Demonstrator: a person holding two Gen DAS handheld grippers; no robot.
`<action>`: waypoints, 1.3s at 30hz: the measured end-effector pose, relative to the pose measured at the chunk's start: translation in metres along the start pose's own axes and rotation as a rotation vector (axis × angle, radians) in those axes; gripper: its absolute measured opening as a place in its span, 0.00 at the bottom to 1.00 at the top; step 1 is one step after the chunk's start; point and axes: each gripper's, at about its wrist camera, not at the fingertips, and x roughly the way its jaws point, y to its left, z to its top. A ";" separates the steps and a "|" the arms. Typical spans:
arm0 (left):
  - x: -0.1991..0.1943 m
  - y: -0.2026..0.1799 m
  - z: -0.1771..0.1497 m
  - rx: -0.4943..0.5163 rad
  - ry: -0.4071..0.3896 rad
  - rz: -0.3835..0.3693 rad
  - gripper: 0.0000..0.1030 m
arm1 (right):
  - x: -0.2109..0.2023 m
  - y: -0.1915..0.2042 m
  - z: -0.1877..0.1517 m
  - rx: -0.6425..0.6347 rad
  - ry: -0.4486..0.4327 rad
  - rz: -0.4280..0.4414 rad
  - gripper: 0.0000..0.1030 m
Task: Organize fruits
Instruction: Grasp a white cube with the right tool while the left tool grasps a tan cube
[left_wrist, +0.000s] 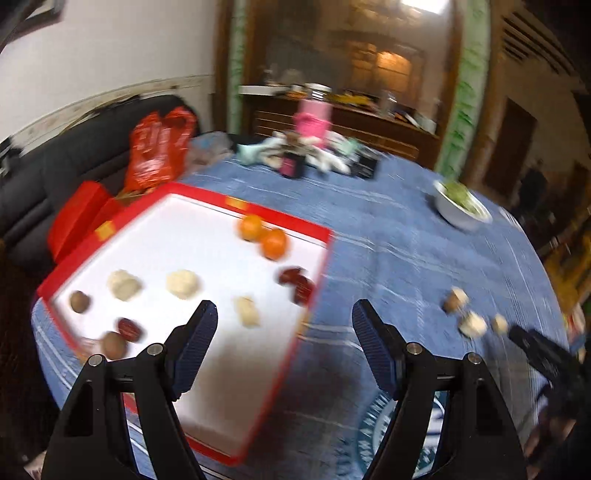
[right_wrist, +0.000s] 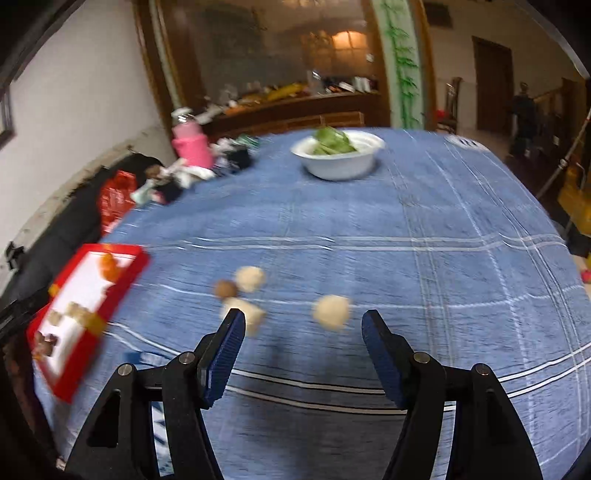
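While both views are smeared with blur, the layout reads clearly enough. The right gripper (right_wrist: 303, 325) hangs with its fingers spread wide and empty, and a pale round fruit (right_wrist: 331, 311) lies on the blue tablecloth (right_wrist: 406, 229) just ahead at about twelve o'clock, roughly between the fingertips. Three more loose pieces (right_wrist: 242, 291) cluster at eleven o'clock, close beside the left finger, so they could get nudged. The left gripper (left_wrist: 284, 314), also spread and empty, hovers over the right edge of the red-rimmed tray (left_wrist: 325, 254), which holds the oranges (left_wrist: 263, 234) and other fruit. By my reading the right hand is nearer. A white bowl (right_wrist: 338, 162) stands well beyond.
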 end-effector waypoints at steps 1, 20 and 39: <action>0.000 -0.008 -0.003 0.024 0.007 -0.012 0.73 | 0.004 0.000 0.000 -0.008 0.012 -0.003 0.66; 0.019 -0.141 -0.023 0.305 0.048 -0.225 0.73 | 0.022 -0.035 0.010 0.120 -0.018 -0.021 0.27; 0.049 -0.184 -0.037 0.377 0.157 -0.301 0.24 | 0.006 -0.057 0.019 0.214 -0.098 0.032 0.27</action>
